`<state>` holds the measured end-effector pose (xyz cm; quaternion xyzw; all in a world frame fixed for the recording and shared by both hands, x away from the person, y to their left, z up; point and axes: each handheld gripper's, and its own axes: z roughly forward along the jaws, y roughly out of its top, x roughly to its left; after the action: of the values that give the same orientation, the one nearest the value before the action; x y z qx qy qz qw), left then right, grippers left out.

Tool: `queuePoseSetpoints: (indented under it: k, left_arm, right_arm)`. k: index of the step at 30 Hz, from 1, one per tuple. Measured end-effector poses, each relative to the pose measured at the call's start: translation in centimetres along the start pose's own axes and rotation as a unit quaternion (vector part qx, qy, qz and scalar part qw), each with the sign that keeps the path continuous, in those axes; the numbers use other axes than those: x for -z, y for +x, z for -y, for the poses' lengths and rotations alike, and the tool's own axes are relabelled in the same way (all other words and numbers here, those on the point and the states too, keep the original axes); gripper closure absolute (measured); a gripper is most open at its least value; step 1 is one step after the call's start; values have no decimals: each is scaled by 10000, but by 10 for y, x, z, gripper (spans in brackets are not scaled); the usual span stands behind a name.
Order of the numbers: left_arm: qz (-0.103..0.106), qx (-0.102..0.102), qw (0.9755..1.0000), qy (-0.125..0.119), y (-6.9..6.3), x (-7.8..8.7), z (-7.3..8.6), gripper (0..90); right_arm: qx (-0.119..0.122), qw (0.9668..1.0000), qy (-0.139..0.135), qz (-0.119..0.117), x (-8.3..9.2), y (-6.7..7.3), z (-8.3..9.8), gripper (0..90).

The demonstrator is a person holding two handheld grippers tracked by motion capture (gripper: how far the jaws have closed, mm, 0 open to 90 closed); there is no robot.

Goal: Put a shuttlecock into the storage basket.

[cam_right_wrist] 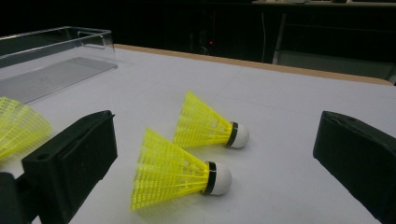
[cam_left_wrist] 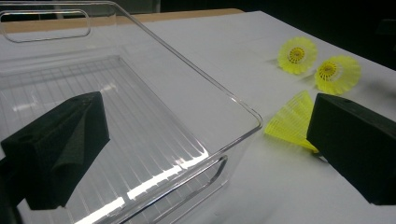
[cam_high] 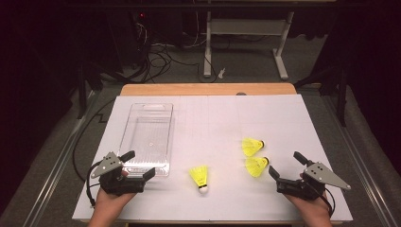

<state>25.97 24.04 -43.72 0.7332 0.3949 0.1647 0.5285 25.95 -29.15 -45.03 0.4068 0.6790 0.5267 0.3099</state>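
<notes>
Right hand-held gripper [cam_high: 285, 166] open – near two shuttlecocks [cam_high: 256, 166], left hand-held gripper [cam_high: 138, 163] open.

No legible text or labels, apparently.

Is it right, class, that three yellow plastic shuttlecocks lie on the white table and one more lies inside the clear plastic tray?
Not quite: the clear plastic tray is empty, as the high view shows. The three yellow plastic shuttlecocks do lie on the white table.
</notes>
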Motion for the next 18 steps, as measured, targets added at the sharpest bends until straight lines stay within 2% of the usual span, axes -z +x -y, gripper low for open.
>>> queuePoseSetpoints:
  k: [3, 18]
  left_arm:
    - [-31, -8, 10000, 7, 1, 1, 0, 4]
    - [-326, 236, 9990, -182, 21, 21, 2, 4]
  right_arm:
    - [-8, 10000, 7, 10, 0, 0, 0, 4]
    - [-4, 10000, 43, 23, -1, -2, 2, 4]
